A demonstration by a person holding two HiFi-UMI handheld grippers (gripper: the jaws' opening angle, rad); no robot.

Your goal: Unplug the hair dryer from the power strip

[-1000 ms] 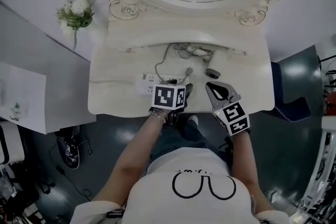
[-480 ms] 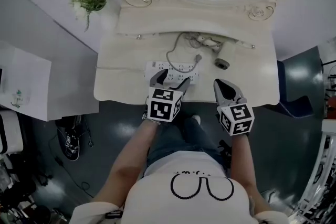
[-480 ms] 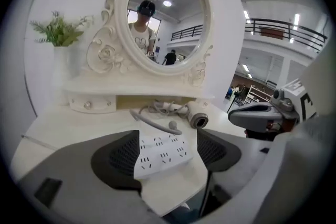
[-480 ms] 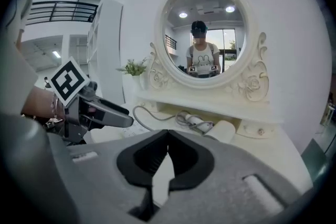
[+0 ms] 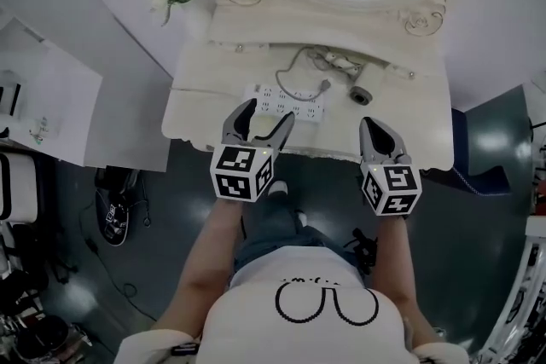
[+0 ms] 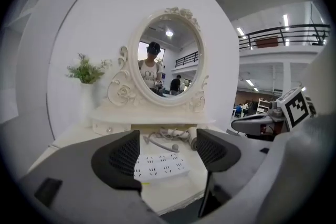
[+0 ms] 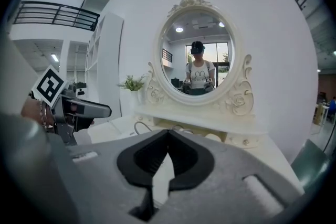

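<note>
Location: staged dressing corner inside large open hall.
- Set piece: ornate cream carved dressing table (image 5: 200,102) with oval framed mirror (image 6: 167,57); green plant in white vase (image 6: 86,73); plain white partition wall (image 6: 68,23) behind.
- Hall, seen past partition: black mezzanine railing (image 6: 283,34), ceiling strip lights (image 6: 286,19).
- Under me: dark glossy floor (image 5: 486,183), loose black cable (image 5: 92,251).
</note>
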